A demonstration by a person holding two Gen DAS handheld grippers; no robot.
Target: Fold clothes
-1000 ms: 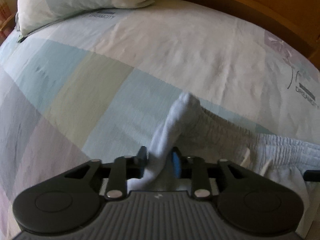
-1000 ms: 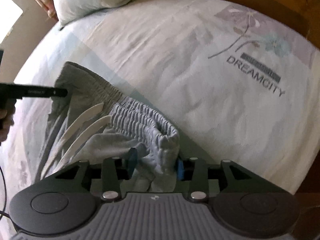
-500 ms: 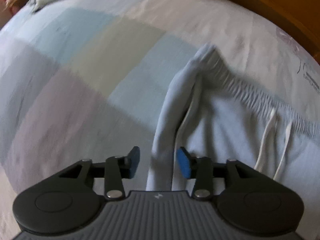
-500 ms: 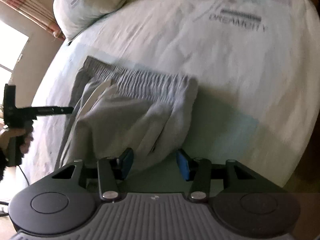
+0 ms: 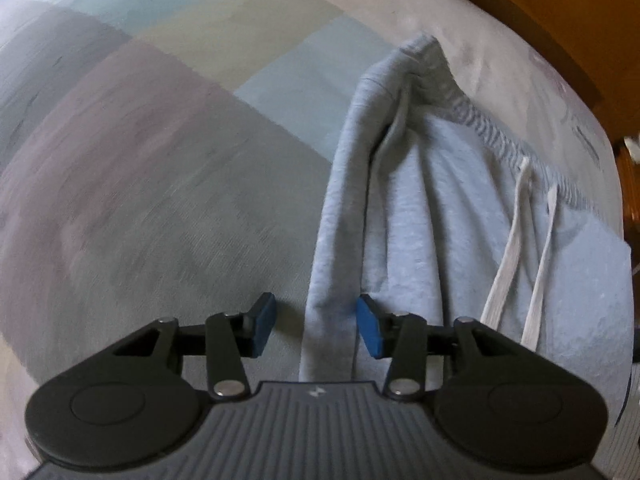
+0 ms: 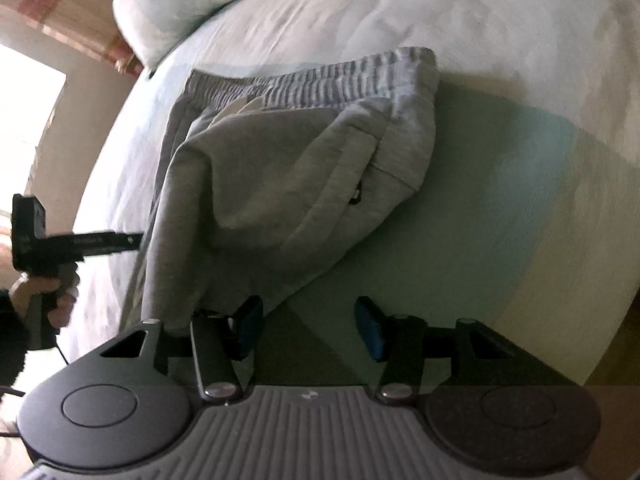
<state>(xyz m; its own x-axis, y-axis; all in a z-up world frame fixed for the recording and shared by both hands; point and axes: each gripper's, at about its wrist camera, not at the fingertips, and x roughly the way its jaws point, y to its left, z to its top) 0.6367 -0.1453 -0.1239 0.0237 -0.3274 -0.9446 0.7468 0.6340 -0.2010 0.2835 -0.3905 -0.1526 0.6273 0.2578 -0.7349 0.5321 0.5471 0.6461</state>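
Note:
Grey sweatpants (image 5: 440, 208) lie on the bed with the elastic waistband (image 5: 492, 132) far from me and two white drawstrings (image 5: 516, 248) trailing down. My left gripper (image 5: 316, 330) is open; a raised fold of the pants' left edge (image 5: 340, 240) runs between its blue pads without being pinched. In the right wrist view the pants (image 6: 280, 184) lie bunched with the waistband (image 6: 320, 80) at the top. My right gripper (image 6: 310, 330) is open and empty over the sheet, just right of the fabric. The left gripper (image 6: 80, 242) shows at the pants' left edge.
The bed sheet (image 5: 140, 140) has pastel colour blocks. A pillow (image 6: 180, 8) lies at the head of the bed. A wooden bed frame (image 5: 540, 8) runs along the far right side. The bed's edge (image 6: 580, 368) is close on the right.
Both grippers have let go of the waistband and opened. They pulled back toward me, and the pants now lie on the bed.

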